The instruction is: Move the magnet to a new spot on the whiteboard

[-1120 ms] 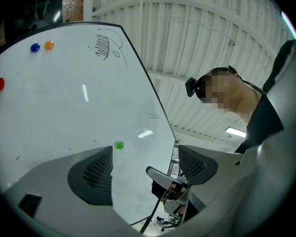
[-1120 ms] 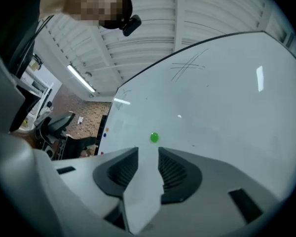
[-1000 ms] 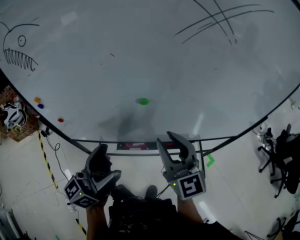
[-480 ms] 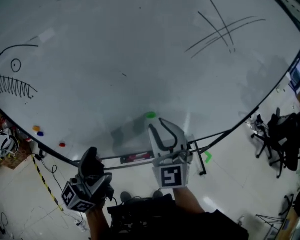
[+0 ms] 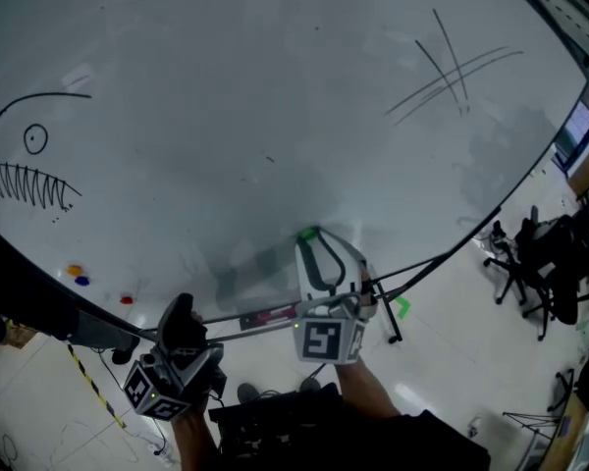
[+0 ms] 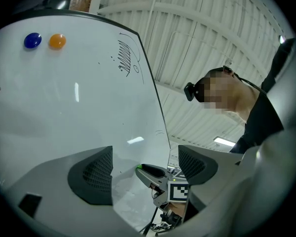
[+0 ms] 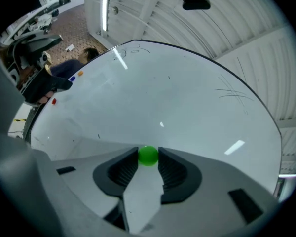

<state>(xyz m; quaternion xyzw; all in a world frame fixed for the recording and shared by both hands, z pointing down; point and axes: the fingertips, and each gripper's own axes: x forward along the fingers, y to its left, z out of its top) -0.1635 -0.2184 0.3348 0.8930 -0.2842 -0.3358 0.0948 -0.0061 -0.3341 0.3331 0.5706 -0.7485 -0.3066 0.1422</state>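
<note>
Low on the whiteboard [image 5: 275,116], near its bottom edge, the green magnet [image 7: 148,155] sits stuck to the white surface. The right tongs [image 5: 324,245] are spread around it, one tip just beside each side, with no squeeze that I can see. The left tongs [image 5: 184,310] hang lower, off the board, spread with nothing between them. A red magnet [image 5: 127,300] sits well apart, toward the left.
</note>
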